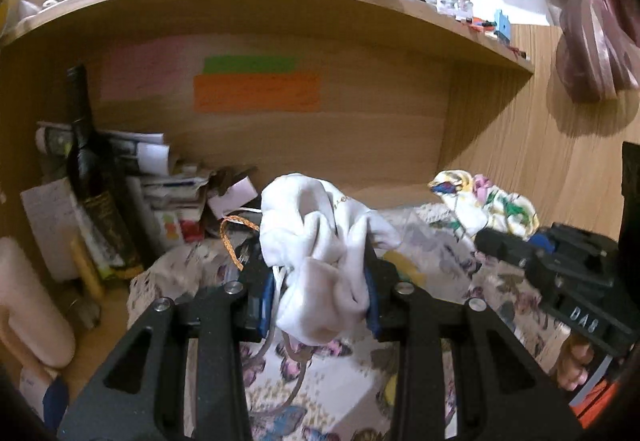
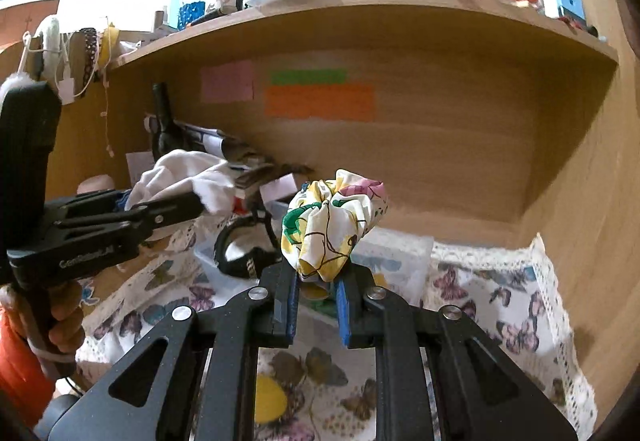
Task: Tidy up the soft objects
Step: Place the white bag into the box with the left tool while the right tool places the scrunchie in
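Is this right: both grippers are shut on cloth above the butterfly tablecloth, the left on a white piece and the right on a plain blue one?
Not quite. The right gripper is shut on a floral cloth, yellow, pink and green on white, not plain blue; the right wrist view shows it. The rest holds: the left gripper is shut on the white cloth, both above the butterfly tablecloth.

Bench (image 2: 560, 241): wooden, under a shelf (image 2: 360, 7).
Cover: butterfly-print cloth (image 2: 500, 313), lace-edged.
On cloth: clear plastic box (image 2: 400, 261).
Left corner: paper stack (image 1: 160, 177), dark bottle (image 1: 86, 161).

Sock (image 1: 320, 253) left of scrunchie (image 1: 486, 203), above cloth (image 1: 440, 245).
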A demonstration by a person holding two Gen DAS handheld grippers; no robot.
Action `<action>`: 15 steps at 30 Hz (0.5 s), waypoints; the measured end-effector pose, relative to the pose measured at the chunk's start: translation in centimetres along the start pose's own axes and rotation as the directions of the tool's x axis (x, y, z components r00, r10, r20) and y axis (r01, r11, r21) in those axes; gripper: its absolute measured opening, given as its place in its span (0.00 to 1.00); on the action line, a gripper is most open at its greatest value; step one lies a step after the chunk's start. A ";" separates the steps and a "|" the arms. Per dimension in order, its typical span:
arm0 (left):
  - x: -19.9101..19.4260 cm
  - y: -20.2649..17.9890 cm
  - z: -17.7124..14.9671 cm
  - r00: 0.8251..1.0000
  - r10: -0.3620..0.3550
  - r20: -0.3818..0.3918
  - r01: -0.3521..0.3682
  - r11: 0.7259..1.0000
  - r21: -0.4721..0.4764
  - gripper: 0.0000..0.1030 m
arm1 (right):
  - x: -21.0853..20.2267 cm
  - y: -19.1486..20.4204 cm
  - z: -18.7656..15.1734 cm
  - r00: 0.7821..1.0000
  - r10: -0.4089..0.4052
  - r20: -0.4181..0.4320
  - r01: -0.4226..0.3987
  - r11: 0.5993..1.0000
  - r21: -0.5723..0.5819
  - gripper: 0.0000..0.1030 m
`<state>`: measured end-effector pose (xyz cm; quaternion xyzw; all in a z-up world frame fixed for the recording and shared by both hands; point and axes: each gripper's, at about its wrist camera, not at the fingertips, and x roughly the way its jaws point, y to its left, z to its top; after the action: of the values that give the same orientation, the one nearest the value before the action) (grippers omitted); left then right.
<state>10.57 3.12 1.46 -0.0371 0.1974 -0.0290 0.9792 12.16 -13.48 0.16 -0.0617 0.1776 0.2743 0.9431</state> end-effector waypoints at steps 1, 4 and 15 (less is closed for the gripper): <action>0.4 0.0 0.3 1.000 -0.006 -0.002 0.006 1.000 0.000 0.34 | 0.2 0.0 0.1 1.000 0.002 -0.001 -0.002 1.000 -0.003 0.14; 1.7 -0.1 1.0 1.000 -0.008 -0.014 0.008 1.000 0.005 0.34 | 1.0 0.3 0.7 1.000 -0.022 -0.001 0.021 1.000 -0.023 0.14; 7.6 0.4 1.2 0.991 -0.004 -0.134 0.003 1.000 -0.009 0.34 | 5.6 -1.6 0.9 0.998 -0.037 -0.058 0.034 0.998 -0.051 0.14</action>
<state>18.02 3.01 -0.34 -0.0397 0.2626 -0.0325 0.9635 17.69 -11.84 -1.06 -0.0963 0.1973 0.2599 0.9403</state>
